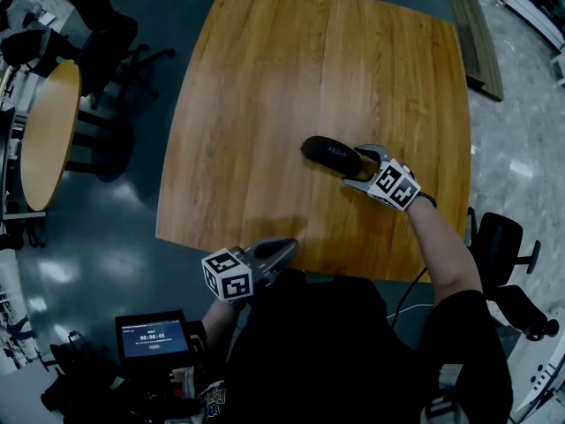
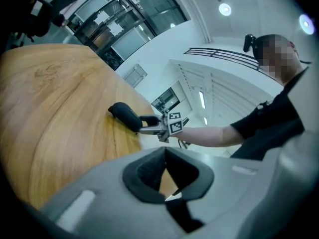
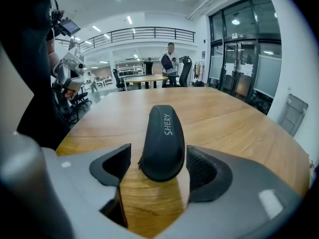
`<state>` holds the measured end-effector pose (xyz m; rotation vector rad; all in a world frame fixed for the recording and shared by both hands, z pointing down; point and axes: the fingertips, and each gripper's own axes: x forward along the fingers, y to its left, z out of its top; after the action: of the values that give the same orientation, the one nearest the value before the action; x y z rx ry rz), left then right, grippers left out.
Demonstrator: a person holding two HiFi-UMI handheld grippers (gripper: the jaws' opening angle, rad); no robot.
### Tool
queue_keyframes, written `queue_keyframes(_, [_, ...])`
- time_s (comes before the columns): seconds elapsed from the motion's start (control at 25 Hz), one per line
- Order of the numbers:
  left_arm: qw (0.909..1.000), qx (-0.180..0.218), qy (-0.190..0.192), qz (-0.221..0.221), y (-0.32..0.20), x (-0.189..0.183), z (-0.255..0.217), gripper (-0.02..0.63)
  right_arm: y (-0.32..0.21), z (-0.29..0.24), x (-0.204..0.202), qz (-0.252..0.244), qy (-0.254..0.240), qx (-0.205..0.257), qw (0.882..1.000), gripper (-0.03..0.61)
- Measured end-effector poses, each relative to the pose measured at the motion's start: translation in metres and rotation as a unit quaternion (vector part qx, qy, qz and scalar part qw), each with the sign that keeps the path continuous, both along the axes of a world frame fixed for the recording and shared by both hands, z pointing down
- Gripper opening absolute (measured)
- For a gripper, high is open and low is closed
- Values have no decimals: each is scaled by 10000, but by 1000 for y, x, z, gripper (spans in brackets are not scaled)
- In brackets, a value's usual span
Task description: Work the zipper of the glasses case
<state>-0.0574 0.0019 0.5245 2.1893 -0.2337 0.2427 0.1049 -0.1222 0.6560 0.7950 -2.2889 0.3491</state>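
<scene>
Black, oblong hard-shell glasses case (image 1: 332,155) (image 2: 124,115) (image 3: 162,141) w/ white "SHERY" lettering lies flat on the big square light-wood surface (image 1: 265,78), rounded corners. It's the only thing on there.

Right gripper (image 1: 353,168) (image 2: 144,125) (image 3: 159,169), grey w/ a marker cube on its back, is at the case's right-hand end, angled down at the wood. Its jaws are spread wide & straddle that end of the case, one dark ribbed pad on each side. In the right gripper view a clear gap shows btwn case and left pad, a thinner one at the right pad, so it's open around the case, not squeezing it. The person's bare forearm runs back from it, away from the case.

Left gripper (image 1: 282,250) (image 2: 165,151) is well apart from the case, at the surface's near edge, nose aimed roughly toward the case. Jaws are closed together, pads meeting at the tips, nothing btwn them.

Can't make out the zip pull on the case in any view; too small & dark.

Off the surface, well away from the case on the left gripper's side: a small screen showing a timer (image 1: 152,336), a round wooden table (image 1: 48,135) and black office chairs (image 1: 97,25) on the dark floor. In the right gripper view a person (image 3: 170,59) stands far beyond the case by another table.
</scene>
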Motion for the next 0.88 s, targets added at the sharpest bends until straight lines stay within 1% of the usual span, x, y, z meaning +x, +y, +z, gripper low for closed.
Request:
queue_keyframes(0.08, [10000,-18,59,62,-1,-1,-2,-2,9,-19,5,248,-47,129,9996,334])
queue_keyframes(0.16, [9996,84,185,191,-9,5,-5,0,15,-51,21,801,-267,453,9954,281])
queue_keyframes(0.2, [9992,162,253,266,-13,9,-7,0,20,-70,29,1198,-529,660,9892,220])
queue_keyframes(0.24, [9986,241,318,335,-15,13,-9,-1,28,-91,33,1618,-886,851,9791,62])
queue_keyframes(0.28, [9980,308,383,399,-15,16,-12,-1,39,-110,33,2013,-1288,1011,9658,5])
queue_keyframes(0.36, [9965,392,511,535,-10,19,-18,-1,70,-141,23,2675,-2015,1228,9342,4])
queue_keyframes(0.44, [9946,443,605,711,-3,19,-23,0,100,-164,3,3172,-2522,1325,9045,5])
queue_keyframes(0.48, [9938,463,626,797,-1,20,-25,-2,112,-175,-9,3327,-2685,1357,8938,5])
queue_keyframes(0.52, [9930,477,626,875,0,22,-27,-1,121,-184,-22,3399,-2784,1389,8875,5])
queue_keyframes(0.56, [9924,491,608,949,1,25,-29,-2,129,-193,-35,3389,-2829,1419,8860,5])
queue_keyframes(0.64, [9908,560,565,1094,6,35,-33,-1,141,-206,-58,3207,-2839,1471,8916,5])
queue_keyframes(0.72, [9891,659,610,1167,15,44,-42,-1,151,-215,-73,3015,-2857,1509,8970,5])
queue_keyframes(0.76, [9885,703,673,1154,20,48,-48,-1,155,-219,-76,2978,-2892,1535,8967,5])
queue_keyframes(0.88, [9874,900,763,1053,40,58,-64,-2,168,-228,-71,3022,-3058,1587,8888,5])
